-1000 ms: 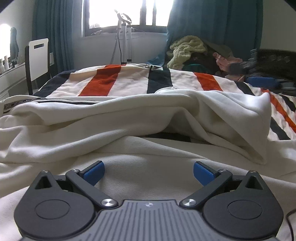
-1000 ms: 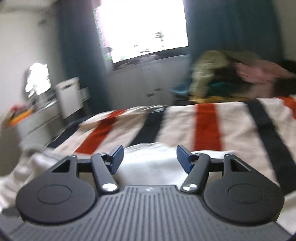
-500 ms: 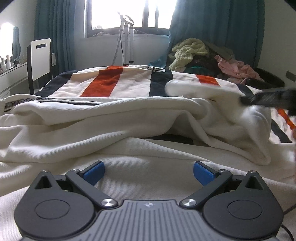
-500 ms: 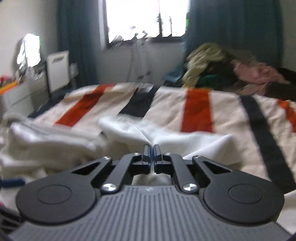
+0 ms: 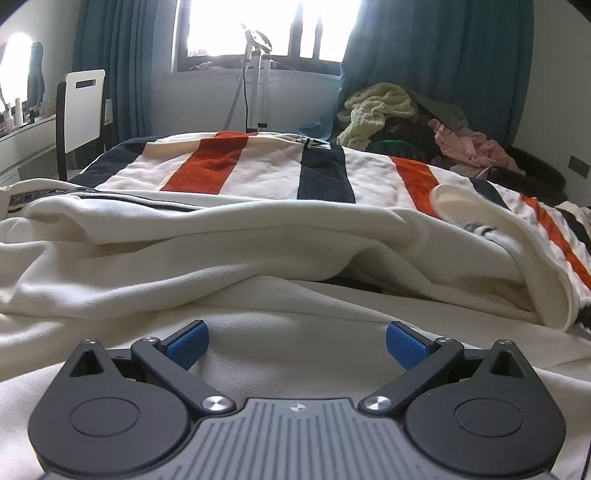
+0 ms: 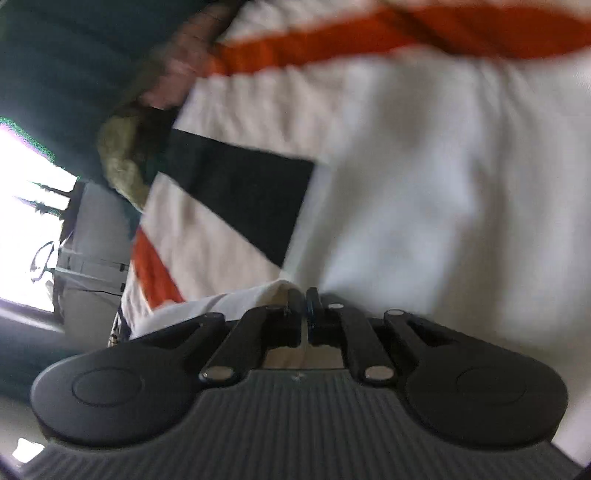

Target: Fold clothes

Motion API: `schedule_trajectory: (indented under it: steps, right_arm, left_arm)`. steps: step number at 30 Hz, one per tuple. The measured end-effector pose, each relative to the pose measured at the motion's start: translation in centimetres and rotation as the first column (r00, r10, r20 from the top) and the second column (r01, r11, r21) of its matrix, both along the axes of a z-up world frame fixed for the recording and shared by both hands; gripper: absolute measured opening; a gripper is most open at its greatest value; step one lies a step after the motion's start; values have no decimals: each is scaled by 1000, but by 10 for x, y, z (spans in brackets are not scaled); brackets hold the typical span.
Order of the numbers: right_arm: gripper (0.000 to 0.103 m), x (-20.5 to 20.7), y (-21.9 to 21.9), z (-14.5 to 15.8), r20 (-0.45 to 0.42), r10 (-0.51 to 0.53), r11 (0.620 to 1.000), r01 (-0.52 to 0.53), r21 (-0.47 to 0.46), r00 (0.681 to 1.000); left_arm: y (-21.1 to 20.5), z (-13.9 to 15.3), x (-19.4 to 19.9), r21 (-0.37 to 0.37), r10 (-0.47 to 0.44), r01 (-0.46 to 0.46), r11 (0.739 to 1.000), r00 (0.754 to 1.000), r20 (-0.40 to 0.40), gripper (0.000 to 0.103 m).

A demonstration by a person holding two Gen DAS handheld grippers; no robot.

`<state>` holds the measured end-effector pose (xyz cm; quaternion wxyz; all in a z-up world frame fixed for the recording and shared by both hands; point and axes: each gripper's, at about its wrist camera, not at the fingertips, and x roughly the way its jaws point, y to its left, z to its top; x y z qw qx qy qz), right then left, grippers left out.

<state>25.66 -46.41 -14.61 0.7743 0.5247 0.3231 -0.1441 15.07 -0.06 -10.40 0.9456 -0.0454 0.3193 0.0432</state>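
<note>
Pinching the cream garment [image 6: 424,206], the right tongs [image 6: 304,306] are clamped; left tongs [image 5: 295,341] gape above it

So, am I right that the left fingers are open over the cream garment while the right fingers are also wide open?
Not quite: the right wrist view shows the right fingers shut on the cream garment's edge. The left fingers are indeed open over it.

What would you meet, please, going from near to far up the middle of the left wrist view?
Left gripper → cream garment → striped blanket → metal stand → window.
</note>
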Motion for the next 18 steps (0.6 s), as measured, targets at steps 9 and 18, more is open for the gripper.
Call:
schedule_trajectory:
  steps: [9, 18]
  right_arm:
    - [60, -8, 10, 60, 118, 129, 930, -79, -358, 985]
    - [71, 1, 114, 77, 71, 741, 516, -498, -697, 668]
  left_arm:
    - [-5, 0, -2, 9, -10, 10, 1000, 1000, 0, 103]
    - [-9, -3, 0, 13, -22, 22, 1000, 1000, 0, 103]
